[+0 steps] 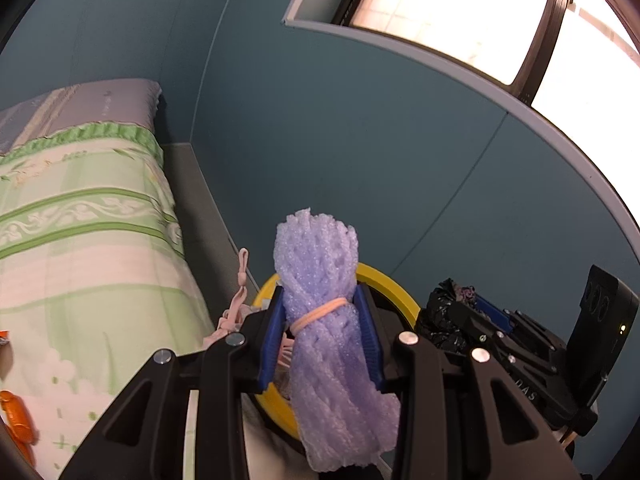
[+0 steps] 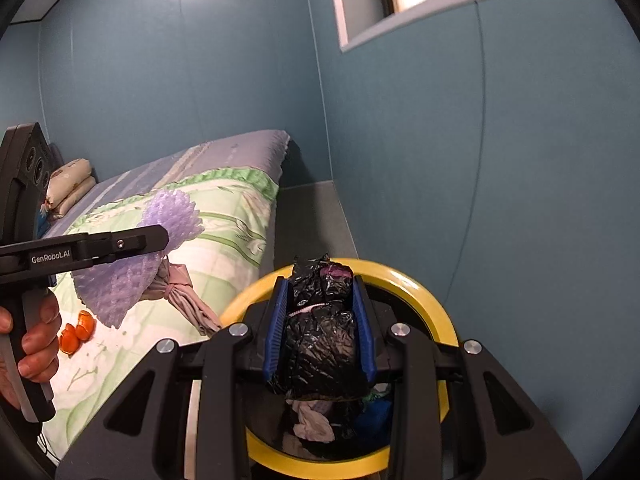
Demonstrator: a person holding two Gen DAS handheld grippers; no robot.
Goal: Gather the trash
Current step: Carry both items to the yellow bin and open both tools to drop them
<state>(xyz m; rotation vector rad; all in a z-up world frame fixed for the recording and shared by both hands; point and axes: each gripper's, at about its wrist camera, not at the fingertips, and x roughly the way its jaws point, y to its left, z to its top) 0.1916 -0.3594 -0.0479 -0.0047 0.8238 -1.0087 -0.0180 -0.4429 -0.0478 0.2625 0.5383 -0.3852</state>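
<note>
I have both hands loaded over the bin [image 2: 436, 292], its yellow rim on the floor beside the bed [image 2: 224, 216]. My left gripper [image 1: 320, 332] is clamped on a purple foam net [image 1: 332, 344] bundled with a rubber band [image 1: 320, 310], the blue pads pressing its waist. My right gripper [image 2: 322, 328] is clamped on a crumpled black plastic bag [image 2: 320, 340], which hangs right above the bin's mouth, where other rubbish already lies.

The step, as I judge it, is the drop. The bag looks well centred, so I should let go of it first. The foam net is light and long, and seems to sit nearer the bin's bed-side edge; I would bring it further over the opening and lower it before parting the pads, or it may tip over the rim. I keep the two grippers apart so neither knocks the other.

Orange peel [image 2: 74, 334] and a knotted cloth [image 2: 180, 292] remain on the bed.
</note>
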